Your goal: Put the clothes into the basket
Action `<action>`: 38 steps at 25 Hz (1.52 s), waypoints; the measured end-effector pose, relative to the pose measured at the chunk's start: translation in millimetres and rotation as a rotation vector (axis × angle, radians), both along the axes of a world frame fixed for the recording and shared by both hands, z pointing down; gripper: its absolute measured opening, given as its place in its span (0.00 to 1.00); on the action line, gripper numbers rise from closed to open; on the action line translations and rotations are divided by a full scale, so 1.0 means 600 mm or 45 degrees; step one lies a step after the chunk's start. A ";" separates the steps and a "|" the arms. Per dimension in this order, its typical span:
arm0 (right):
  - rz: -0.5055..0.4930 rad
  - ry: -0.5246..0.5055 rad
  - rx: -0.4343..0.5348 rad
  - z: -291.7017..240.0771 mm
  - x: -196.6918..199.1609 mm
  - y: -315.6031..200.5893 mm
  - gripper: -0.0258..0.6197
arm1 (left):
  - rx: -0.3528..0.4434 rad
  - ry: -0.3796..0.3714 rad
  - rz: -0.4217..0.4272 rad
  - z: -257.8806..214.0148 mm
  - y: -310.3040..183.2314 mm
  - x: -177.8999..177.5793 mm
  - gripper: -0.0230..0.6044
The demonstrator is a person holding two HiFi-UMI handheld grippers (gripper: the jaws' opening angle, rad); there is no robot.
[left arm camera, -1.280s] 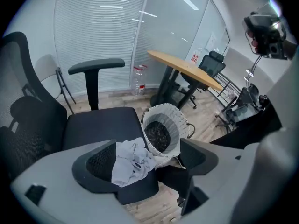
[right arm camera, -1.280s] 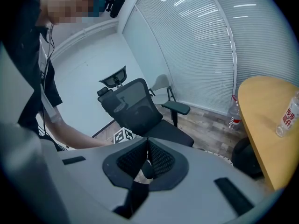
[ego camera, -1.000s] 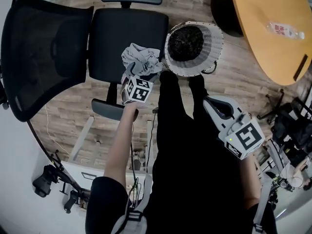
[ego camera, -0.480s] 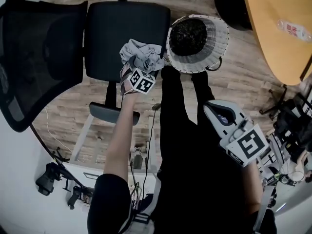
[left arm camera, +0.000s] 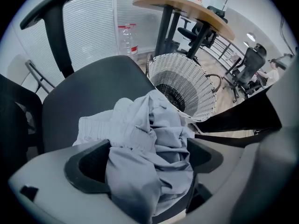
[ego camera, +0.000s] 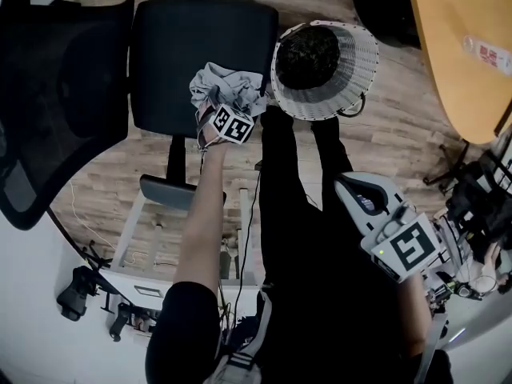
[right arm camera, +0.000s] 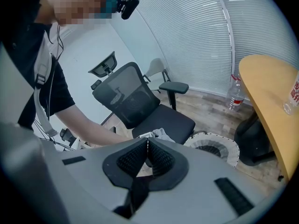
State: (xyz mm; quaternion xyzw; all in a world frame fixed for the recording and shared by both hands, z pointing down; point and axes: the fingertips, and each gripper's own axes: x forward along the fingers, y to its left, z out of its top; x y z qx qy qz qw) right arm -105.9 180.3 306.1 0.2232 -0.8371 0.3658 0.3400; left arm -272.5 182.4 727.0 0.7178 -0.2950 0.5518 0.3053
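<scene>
One grey garment (ego camera: pixel 228 86) lies crumpled on the black chair seat (ego camera: pixel 184 46), upper middle of the head view. Left claw (left arm camera: pixel 147 160) points down onto it, jaws wide, cloth bunched between them but not pinched. White woven basket (ego camera: pixel 352 78) stands just right of the seat. Right claw (right arm camera: pixel 147 157) is closed and empty at lower right, well apart. Left is nearer, so the carry likely goes rightward.
</scene>
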 end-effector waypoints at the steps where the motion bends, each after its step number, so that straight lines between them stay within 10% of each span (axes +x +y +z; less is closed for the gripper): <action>1: 0.004 0.000 0.001 0.001 0.002 -0.001 0.07 | -0.005 -0.001 -0.006 0.006 0.001 0.001 0.86; 18: 0.048 0.020 -0.056 0.026 0.027 0.021 0.07 | 0.004 -0.043 -0.043 0.042 -0.003 -0.002 0.84; 29: 0.049 -0.003 -0.031 0.013 0.016 0.031 0.07 | 0.038 -0.076 -0.099 0.022 -0.006 -0.019 0.21; 38: 0.052 -0.033 0.076 -0.032 0.015 0.026 0.07 | 0.007 -0.064 -0.131 -0.031 0.009 -0.023 0.18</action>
